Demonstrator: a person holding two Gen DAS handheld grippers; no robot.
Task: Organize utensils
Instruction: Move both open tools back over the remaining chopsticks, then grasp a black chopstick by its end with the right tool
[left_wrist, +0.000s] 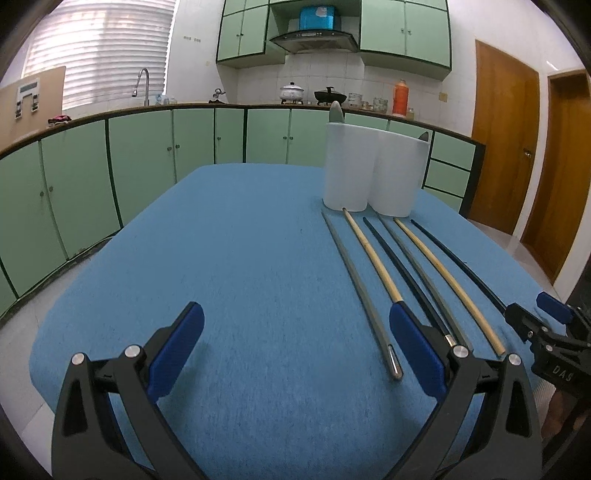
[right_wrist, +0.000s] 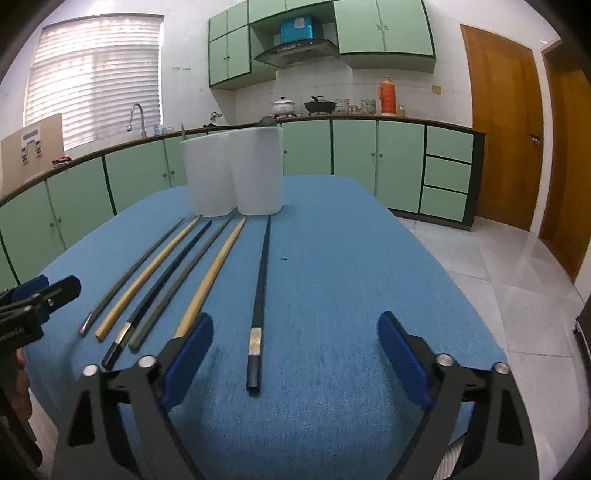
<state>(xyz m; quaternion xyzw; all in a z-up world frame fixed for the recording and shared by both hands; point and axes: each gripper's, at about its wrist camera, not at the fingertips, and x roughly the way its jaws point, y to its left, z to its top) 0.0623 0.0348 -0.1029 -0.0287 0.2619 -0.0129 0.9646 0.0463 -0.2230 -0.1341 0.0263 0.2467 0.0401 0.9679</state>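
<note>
Six chopsticks (right_wrist: 177, 280) lie side by side on the blue table (right_wrist: 351, 258) before the white holder (right_wrist: 236, 173). Both my right gripper (right_wrist: 295, 354) and left gripper (left_wrist: 295, 347) are released, empty. I'd straddle the black chopstick (right_wrist: 260, 291) squarely and pinch near its end.

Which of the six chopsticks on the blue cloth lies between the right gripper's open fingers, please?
The black chopstick with the silver band, rightmost in the row. It alone lies apart from the other five, which sit left of the right gripper.
</note>
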